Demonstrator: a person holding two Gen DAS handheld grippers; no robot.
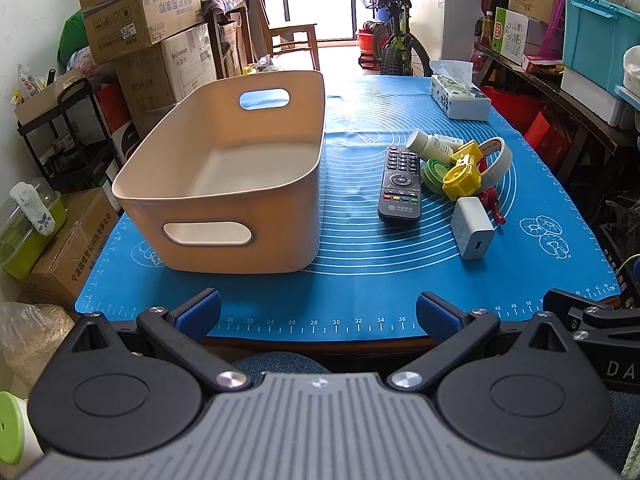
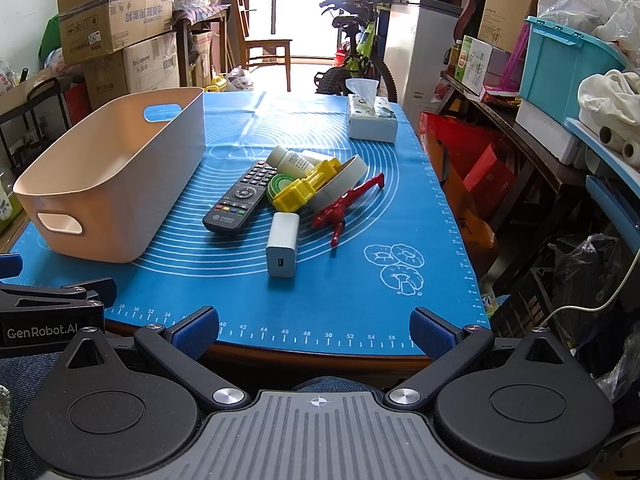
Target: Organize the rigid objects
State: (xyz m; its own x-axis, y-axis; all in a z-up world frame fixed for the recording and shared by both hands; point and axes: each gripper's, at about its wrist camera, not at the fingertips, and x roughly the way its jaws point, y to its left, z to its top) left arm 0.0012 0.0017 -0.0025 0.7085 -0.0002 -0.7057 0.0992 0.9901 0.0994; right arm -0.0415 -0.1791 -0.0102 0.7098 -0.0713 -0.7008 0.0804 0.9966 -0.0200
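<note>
Room: we note a crowded storeroom, with cardboard boxes (image 1: 140, 12) stacked at the left, a bicycle (image 1: 394, 36) by the bright doorway and shelves along the right.
Desk: a blue measuring mat (image 2: 360, 280) covers the desk; all the task's things lie on it.
Bin: one beige bin (image 1: 224, 184), empty, on the mat's left side, long side toward the pile.
Tissue box: one tissue box (image 2: 372, 120) at the far right of the mat, well apart from the pile.
Pile: we count seven loose items right of the bin: one black remote (image 2: 240, 200), one white charger (image 2: 283, 250), one red figure (image 2: 346, 208), one yellow plastic piece (image 2: 306, 192), one tape roll (image 2: 344, 180), one green round tin (image 2: 282, 186), one white bottle (image 2: 290, 160).
Left claw: the left claw (image 1: 318, 308) is spread wide and holds nothing, at the near desk edge.
Right claw: the right claw (image 2: 316, 326) is likewise wide apart and empty, near the same edge.
Step in hand: in our judgement nothing is binned yet. We advise taking the charger first, since it lies nearest and apart from the rest, gripping its narrow flat sides. The remote touches the tin, so lift it straight up.
</note>
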